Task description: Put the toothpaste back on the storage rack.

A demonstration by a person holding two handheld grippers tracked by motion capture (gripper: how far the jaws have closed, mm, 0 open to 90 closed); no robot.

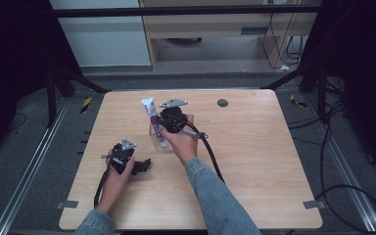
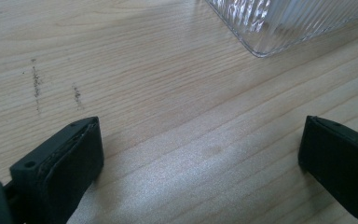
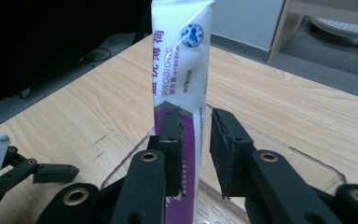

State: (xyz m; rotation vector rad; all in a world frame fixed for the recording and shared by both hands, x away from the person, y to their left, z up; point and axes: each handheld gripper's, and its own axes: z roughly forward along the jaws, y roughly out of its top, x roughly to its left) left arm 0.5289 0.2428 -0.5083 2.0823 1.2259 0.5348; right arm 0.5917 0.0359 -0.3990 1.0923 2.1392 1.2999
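A white and purple toothpaste tube (image 3: 179, 107) is stood upright in a clear ribbed holder (image 2: 284, 23), right tongs (image 3: 196, 154) narrowly parted around it, left tongs (image 2: 200, 154) spread wide.

Both sleeves (image 1: 215, 198) were blue denim; the grippers (image 1: 172, 119) were black with brass-ringed pivots, grey plates (image 1: 173, 103) and black cables (image 1: 210, 152).

The left hand (image 1: 115, 178) comes in from six o'clock and holds the left gripper (image 1: 138, 166) low over the counter (image 1: 254, 161), its jaws spread wide and pointing toward three o'clock. The right forearm (image 1: 215, 196) reaches toward eleven o'clock; the right hand (image 1: 183, 139) holds the right gripper (image 1: 165, 122) raised, its jaws a narrow gap apart, the left one against a tube (image 3: 179, 93).
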